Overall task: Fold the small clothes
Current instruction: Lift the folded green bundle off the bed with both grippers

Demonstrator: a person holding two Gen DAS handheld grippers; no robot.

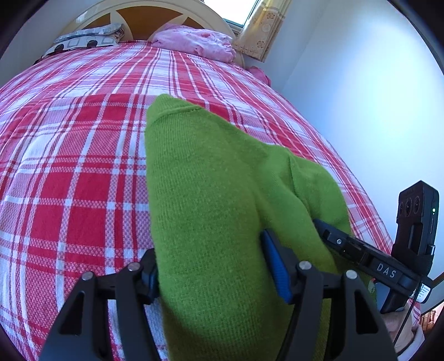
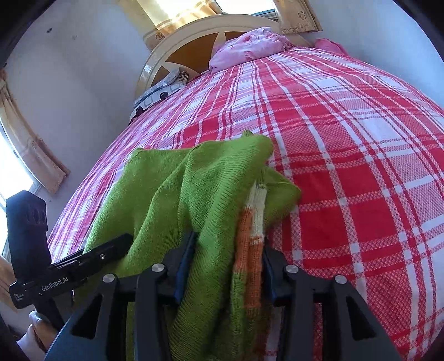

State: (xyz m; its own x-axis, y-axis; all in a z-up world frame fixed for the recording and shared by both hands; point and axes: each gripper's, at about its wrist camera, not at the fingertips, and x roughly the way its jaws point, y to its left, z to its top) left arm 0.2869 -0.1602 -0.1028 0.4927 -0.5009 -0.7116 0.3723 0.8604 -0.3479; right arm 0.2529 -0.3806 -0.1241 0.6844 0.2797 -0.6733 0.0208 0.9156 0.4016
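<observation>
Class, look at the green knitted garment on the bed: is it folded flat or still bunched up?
Bunched, not folded: the green knitted garment hangs in loose drapes between left gripper and right gripper above the checked bedspread.

Bright daylight enters through the blown-out window [image 1: 230, 9] behind the bed's [image 1: 69, 166] headboard; colours are vivid, fisheye bending curves the edges, dark vignetted corners.

Green knit [image 1: 211, 200], red-white plaid bedspread [image 1: 69, 166]

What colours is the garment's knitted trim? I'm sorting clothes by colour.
Orange and white stripes on the green garment, clearest in the right wrist view.
</observation>
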